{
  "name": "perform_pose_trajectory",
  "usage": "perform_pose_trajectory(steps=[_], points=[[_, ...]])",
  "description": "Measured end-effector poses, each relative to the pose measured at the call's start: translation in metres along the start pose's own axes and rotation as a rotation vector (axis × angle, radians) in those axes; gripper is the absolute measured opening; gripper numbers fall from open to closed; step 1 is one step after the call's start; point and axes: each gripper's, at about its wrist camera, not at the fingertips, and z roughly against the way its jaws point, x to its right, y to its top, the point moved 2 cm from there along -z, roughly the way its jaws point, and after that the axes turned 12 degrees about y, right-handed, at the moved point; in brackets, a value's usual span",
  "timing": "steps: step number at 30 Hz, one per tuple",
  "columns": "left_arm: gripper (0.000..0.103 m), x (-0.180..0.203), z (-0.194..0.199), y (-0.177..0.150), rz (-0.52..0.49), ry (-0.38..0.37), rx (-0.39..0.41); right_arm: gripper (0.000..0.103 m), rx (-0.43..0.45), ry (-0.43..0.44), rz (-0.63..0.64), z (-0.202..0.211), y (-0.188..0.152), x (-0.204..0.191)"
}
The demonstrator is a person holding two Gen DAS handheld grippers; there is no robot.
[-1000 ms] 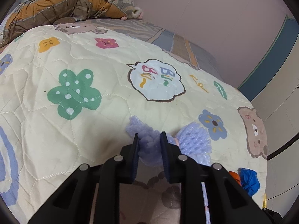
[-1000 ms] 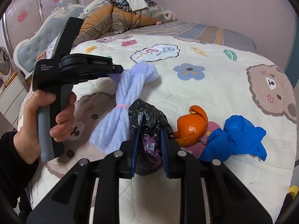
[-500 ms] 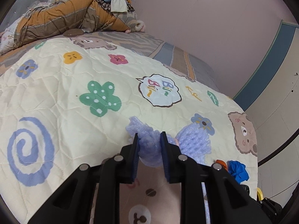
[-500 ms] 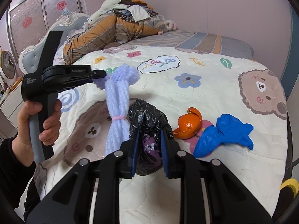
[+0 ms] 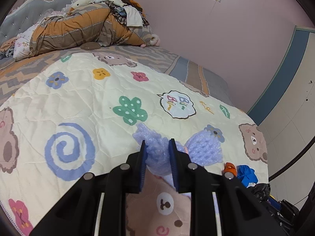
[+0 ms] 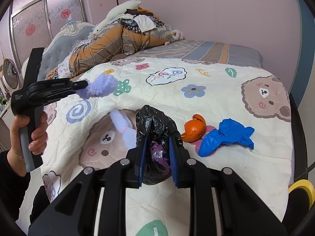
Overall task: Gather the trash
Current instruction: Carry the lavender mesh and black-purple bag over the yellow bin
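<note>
Now left gripper (image 5: 157, 147) clamps lilac foam net (image 5: 204, 149); right gripper (image 6: 157, 143) clamps crinkled black bag (image 6: 157, 122).

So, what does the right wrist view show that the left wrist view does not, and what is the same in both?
Only the right wrist view shows the person's hand gripping the left claw's handle, a fan and the right claw shut on a black plastic bag.

Only the left wrist view shows the left claw from behind, shut on the purple foam net.

Both show the net, the orange peel, the blue glove, the cartoon quilt and the piled bedding.
</note>
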Motion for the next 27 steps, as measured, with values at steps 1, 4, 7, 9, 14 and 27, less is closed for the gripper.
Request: perform_pose_trajectory(steps=[1,4,7,9,14,27], points=[[0.020,-0.002,0.003,-0.001,0.001,0.003,0.002,0.021,0.002,-0.001,0.000,0.002,0.000,0.000],[0.020,-0.007,0.012,-0.004,0.005,0.008,0.007,0.021,0.012,-0.003,-0.004,0.010,-0.002,-0.001],[0.020,-0.010,0.022,-0.008,0.005,0.009,0.014,0.021,0.025,-0.007,-0.005,0.019,-0.003,-0.002],[0.020,-0.010,0.027,-0.010,0.006,0.008,0.019,0.021,0.031,-0.008,-0.007,0.024,-0.003,-0.001],[0.020,-0.007,0.042,-0.017,-0.001,0.001,0.033,0.021,0.055,-0.016,-0.012,0.041,-0.005,0.001],[0.021,0.020,0.073,-0.042,-0.047,-0.034,0.039,0.021,0.108,-0.046,-0.046,0.087,-0.009,0.023]])
